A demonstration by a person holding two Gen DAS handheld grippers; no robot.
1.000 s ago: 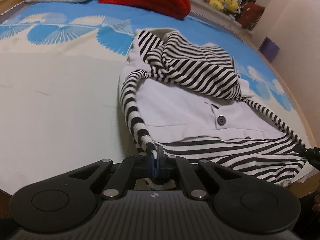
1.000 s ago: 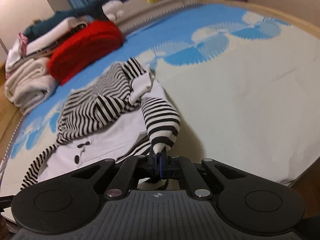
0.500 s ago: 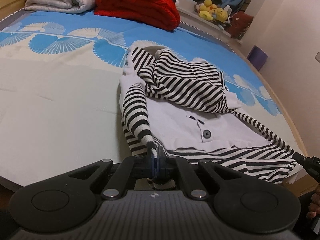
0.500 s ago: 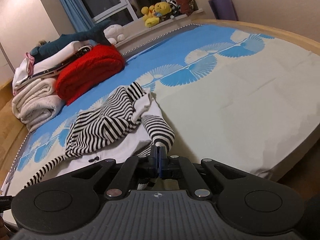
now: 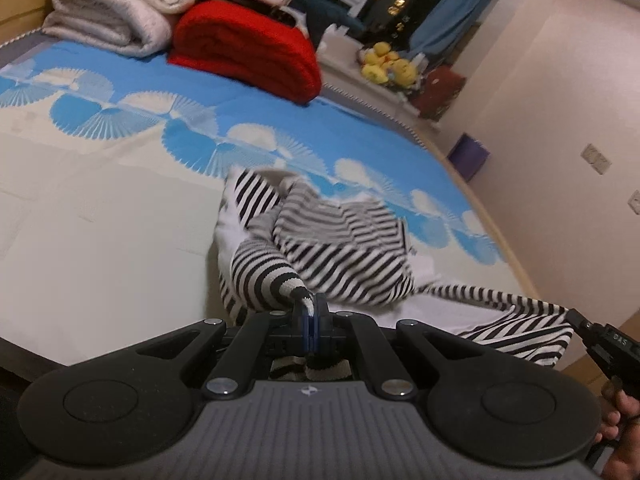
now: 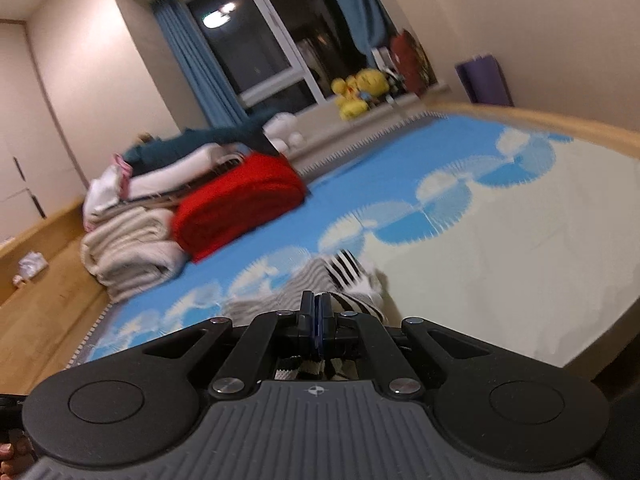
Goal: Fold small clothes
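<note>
- The left gripper is pinching a striped cuff of the top, its jaws pressed together on the cloth, with more striped fabric bunching behind them.
- The right gripper is likewise clamping striped cloth, its jaws together and a scrap of fabric showing just behind them; in the left view it is holding the hem at the far right.
- The top is lying crumpled near the front edge of the bed, partly lifting between the two grippers; its stripes are blurring in both views.
- In the right view the top is showing only as a blurred striped mound just past the jaws, most of it hiding behind the gripper body.
- A red blanket is sitting folded at the far side of the bed, touching a stack of cream blankets beside it.
- Yellow plush toys are sitting on the ledge under the window, with blue curtains hanging at either side.
- A purple box is standing against the wall beyond the bed.
- Fingers of the person's right hand are showing at the lower right edge of the left view.
</note>
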